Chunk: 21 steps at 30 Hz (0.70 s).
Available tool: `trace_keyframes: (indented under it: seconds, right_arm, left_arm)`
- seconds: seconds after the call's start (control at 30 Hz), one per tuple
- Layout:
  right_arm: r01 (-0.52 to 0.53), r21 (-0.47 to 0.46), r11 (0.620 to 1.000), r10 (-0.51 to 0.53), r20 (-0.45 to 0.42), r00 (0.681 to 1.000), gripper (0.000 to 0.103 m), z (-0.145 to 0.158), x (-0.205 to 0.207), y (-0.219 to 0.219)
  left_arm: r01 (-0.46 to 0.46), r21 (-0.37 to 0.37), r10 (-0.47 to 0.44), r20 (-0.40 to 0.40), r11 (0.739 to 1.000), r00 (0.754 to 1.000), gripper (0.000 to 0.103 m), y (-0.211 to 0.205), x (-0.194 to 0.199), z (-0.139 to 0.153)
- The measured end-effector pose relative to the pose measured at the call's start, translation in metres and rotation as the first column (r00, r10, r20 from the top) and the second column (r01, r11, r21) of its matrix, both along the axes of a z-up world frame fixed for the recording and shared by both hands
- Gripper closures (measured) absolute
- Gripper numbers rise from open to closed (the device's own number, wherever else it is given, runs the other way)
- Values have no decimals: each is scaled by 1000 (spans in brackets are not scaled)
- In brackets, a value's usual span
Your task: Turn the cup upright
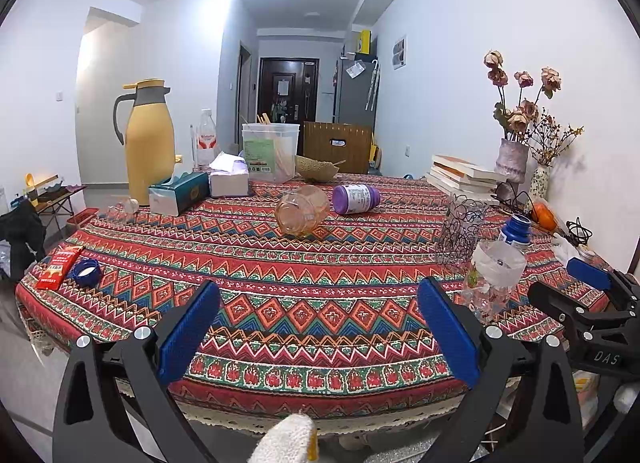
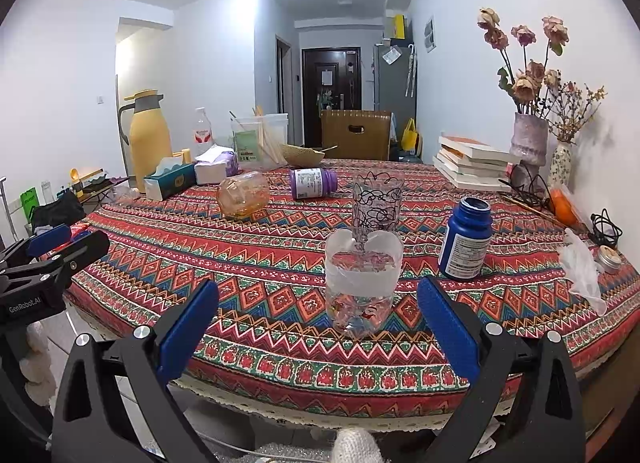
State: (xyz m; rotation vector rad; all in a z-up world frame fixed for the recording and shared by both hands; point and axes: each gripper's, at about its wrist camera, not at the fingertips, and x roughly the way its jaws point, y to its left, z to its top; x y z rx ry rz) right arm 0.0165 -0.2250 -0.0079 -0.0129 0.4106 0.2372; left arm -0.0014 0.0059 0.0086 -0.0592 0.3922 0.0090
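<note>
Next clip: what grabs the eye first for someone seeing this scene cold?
The loud red patterned tablecloth fills both views. Mid-table an amber glass cup lies on its side beside a toppled purple bottle, while a clear cut-off bottle stands upright just ahead of the open right gripper. The open left gripper holds nothing, short of the cup.

Table (image 1: 320, 303): patterned cloth (image 2: 280, 283), amber cup (image 1: 302, 209) on side, purple bottle (image 1: 356, 199).

amber cup (image 1: 302, 210) | red zigzag-patterned tablecloth (image 1: 280, 287) | purple bottle (image 1: 356, 199)
</note>
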Motion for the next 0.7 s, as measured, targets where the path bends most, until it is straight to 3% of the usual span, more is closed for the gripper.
trace_keyframes:
  seconds: [0.4, 0.7]
  right_arm:
    - [-36, -22, 999, 37, 39, 999, 8, 15, -3, 17]
    - [-102, -46, 994, 104, 39, 994, 8, 28, 19, 50]
  left_arm:
    - [1, 36, 0, -7, 999, 1000, 7, 6, -4, 10]
    - [15, 57, -14, -19, 998, 1000, 7, 27, 7, 32]
